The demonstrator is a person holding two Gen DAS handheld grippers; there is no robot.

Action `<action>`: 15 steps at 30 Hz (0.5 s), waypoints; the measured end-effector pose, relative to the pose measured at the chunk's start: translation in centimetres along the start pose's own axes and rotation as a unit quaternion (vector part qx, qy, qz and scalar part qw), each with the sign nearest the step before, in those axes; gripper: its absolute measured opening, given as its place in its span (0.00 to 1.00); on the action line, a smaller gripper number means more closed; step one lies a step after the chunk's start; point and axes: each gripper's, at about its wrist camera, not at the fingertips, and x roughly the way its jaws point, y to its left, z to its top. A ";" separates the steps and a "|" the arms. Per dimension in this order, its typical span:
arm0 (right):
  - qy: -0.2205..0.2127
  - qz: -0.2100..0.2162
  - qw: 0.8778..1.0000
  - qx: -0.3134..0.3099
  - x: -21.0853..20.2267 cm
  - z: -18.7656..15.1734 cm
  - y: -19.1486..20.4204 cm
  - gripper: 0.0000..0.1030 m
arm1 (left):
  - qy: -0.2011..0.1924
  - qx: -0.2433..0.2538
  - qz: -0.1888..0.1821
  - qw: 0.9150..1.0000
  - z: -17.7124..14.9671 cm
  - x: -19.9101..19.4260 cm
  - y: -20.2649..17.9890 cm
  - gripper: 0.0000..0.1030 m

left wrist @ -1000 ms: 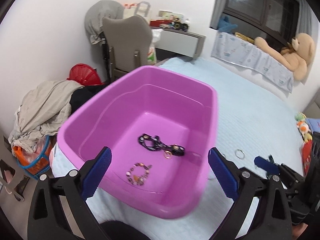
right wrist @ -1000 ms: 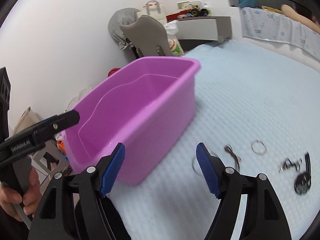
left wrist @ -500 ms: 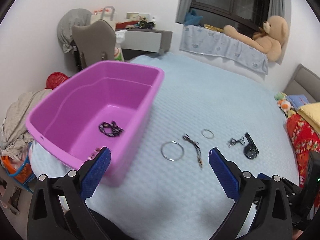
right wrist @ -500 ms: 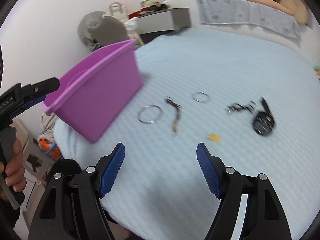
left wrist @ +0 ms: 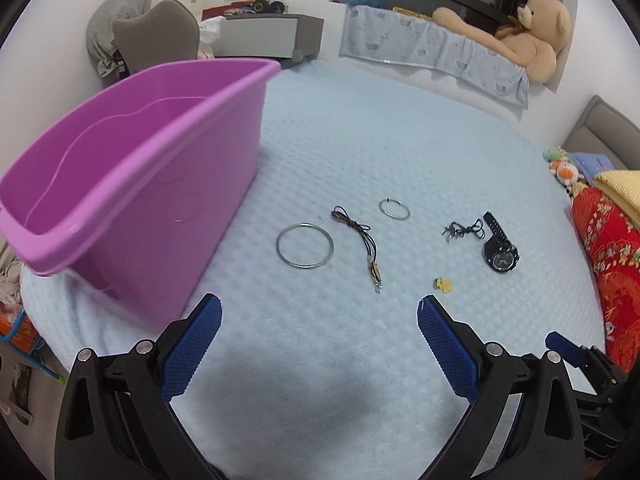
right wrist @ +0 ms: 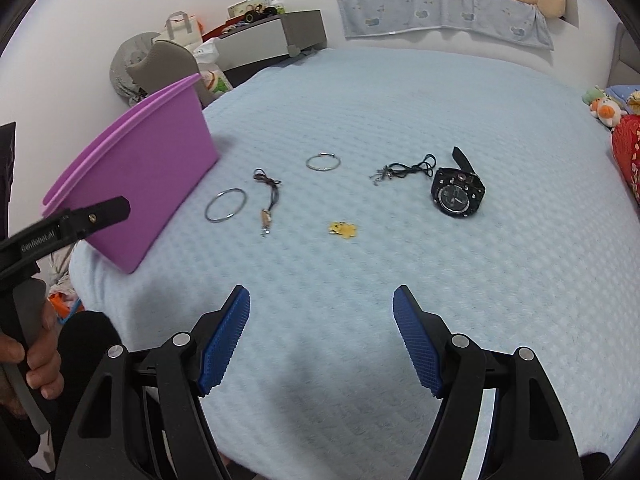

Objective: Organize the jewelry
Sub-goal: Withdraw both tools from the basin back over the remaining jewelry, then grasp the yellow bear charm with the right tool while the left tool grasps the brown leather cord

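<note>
From the left wrist, the left gripper [left wrist: 318, 318] hovers with fingers spread wide and empty above the pale blue quilted bed [left wrist: 360, 152]; a purple plastic tub [left wrist: 132, 184] stands left, a large silver bangle [left wrist: 304, 245] just beside it. From the right wrist, the right gripper [right wrist: 321, 308] is likewise wide open and empty, a black wristwatch [right wrist: 457, 193] lying far right and a small yellow charm [right wrist: 343, 229] nearer.

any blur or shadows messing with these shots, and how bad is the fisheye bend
Left wrist view: sharp, with a soft shadow on the bedspread between the left gripper fingers; the purple bin bows strongly. Right wrist view: equally sharp, the bed curving domelike, no glare on the watch.
</note>
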 end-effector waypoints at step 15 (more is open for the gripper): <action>-0.005 -0.032 0.999 0.021 8.5 2.0 -1.4 0.69 | 0.039 0.020 0.023 0.999 0.1 10.7 -3.0 0.94</action>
